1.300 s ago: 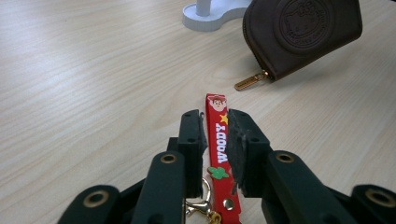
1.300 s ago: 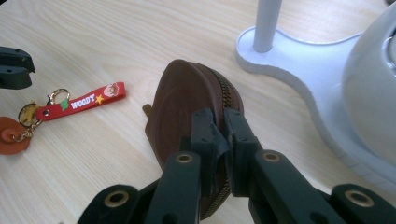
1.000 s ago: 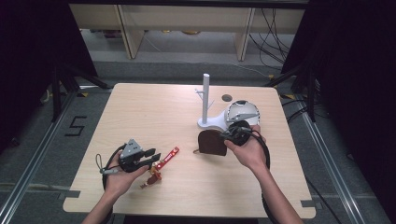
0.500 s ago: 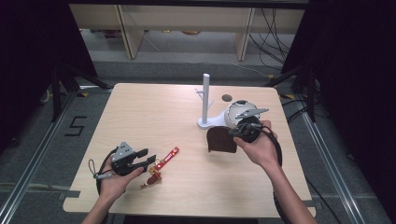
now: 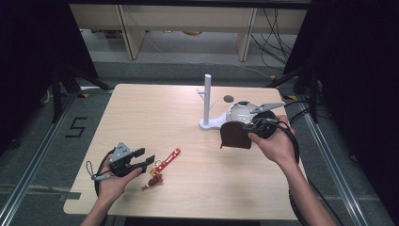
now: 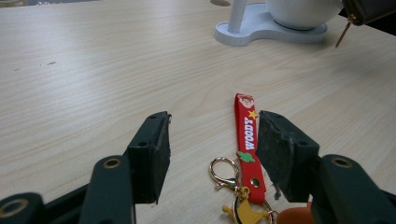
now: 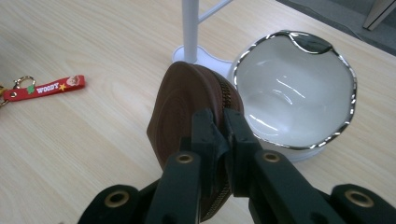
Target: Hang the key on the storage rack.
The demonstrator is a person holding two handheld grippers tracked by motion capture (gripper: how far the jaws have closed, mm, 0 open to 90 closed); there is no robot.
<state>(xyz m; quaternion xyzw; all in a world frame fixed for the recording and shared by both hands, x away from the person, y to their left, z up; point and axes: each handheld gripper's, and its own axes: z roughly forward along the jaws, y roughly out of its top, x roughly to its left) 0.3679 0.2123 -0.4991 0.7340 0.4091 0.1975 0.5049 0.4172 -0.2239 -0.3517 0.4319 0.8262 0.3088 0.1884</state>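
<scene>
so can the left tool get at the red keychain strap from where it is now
Probably yes. The left tool is open and low over the table, and the red strap lies flat just ahead between its jaws, with nothing on top of it.

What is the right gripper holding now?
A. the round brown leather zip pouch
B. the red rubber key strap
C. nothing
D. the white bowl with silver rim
A: the right gripper has its jaws pinched shut on the round brown leather zip pouch, beside the white bowl.
</scene>
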